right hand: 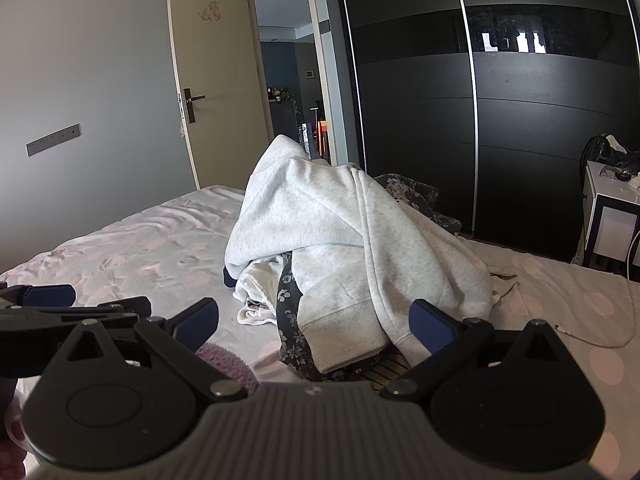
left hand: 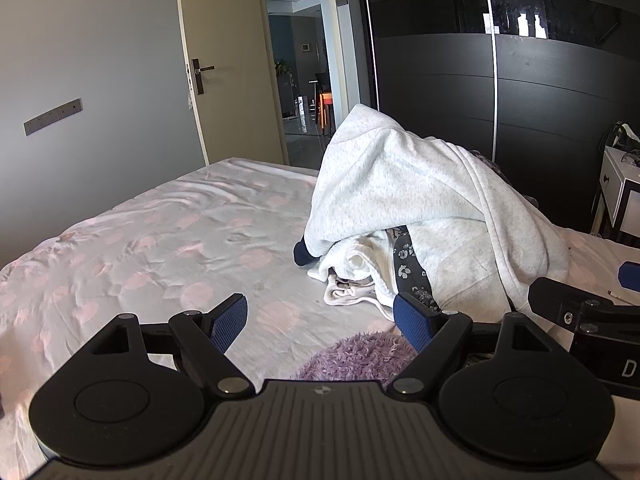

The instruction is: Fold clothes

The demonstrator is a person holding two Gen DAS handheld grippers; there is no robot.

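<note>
A heap of clothes lies on the bed. A light grey hooded sweatshirt (left hand: 404, 192) drapes over the top of it; it also shows in the right wrist view (right hand: 340, 232). Under it lie a white garment (left hand: 360, 276) and a dark floral garment (left hand: 406, 268). A fuzzy purple item (left hand: 356, 356) lies just in front of my left gripper (left hand: 320, 320), which is open and empty, short of the heap. My right gripper (right hand: 316, 324) is open and empty, its jaws wide on either side of the sweatshirt's ribbed hem (right hand: 344, 336), not touching it.
The bed sheet (left hand: 160, 248) is white with pink dots. A black wardrobe (right hand: 500, 100) stands behind the bed. An open door (left hand: 224, 60) is at the back left. A white nightstand (right hand: 608, 216) is at the right. A white cable (right hand: 600, 340) lies on the bed.
</note>
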